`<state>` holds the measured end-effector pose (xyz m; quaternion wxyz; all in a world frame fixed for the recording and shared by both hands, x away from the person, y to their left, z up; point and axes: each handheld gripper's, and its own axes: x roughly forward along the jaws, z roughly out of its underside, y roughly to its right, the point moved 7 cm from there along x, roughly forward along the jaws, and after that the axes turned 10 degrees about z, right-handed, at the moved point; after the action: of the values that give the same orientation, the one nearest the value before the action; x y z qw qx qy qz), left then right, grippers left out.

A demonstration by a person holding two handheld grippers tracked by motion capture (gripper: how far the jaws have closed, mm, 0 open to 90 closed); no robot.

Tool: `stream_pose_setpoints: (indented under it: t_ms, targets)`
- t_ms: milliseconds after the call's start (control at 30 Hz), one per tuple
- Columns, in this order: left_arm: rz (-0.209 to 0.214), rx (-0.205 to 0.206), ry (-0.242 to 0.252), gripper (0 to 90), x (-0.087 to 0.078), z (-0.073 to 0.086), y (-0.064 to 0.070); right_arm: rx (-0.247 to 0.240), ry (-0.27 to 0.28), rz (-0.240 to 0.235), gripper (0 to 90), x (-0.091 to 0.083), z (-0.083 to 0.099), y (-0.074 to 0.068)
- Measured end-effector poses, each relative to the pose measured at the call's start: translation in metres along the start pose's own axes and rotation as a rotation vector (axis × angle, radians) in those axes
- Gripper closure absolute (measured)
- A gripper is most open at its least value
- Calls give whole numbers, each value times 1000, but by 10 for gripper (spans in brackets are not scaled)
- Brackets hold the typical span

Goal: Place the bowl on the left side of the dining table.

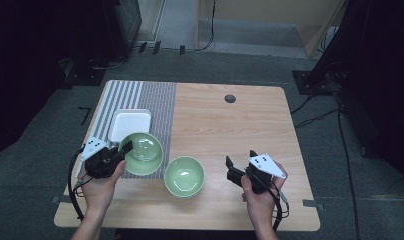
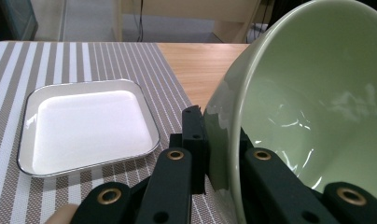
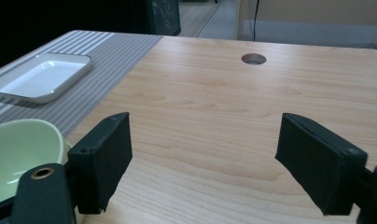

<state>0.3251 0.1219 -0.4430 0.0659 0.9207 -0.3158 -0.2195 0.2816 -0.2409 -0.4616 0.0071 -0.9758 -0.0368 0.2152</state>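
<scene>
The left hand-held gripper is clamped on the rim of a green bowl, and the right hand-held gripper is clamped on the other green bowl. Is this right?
Not quite. The left hand-held gripper is clamped on a green bowl's rim, but the right hand-held gripper is open and holds nothing; the right gripper view shows bare table between its jaws, with the other green bowl off to its side.

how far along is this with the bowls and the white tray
Done: the left gripper has shut on the rim of one green bowl, which looks tilted over the striped mat. In hand: that bowl, beside the white tray. Left: the second green bowl sits untouched on the wooden table, and the right gripper is open with nothing between its jaws. Where the bowls end up, I cannot tell.
</scene>
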Motion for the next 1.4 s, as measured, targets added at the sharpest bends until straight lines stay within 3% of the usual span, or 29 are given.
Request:
stream_pose_setpoints:
  t_ms: [933, 1400]
  targets:
    - [-52, -47, 2, 850, 1, 3, -25, -29, -68, 94, 182, -8, 43, 71]
    - [-68, -72, 16, 850, 0, 4, -37, 28, -97, 166, 188, -5, 66, 117]
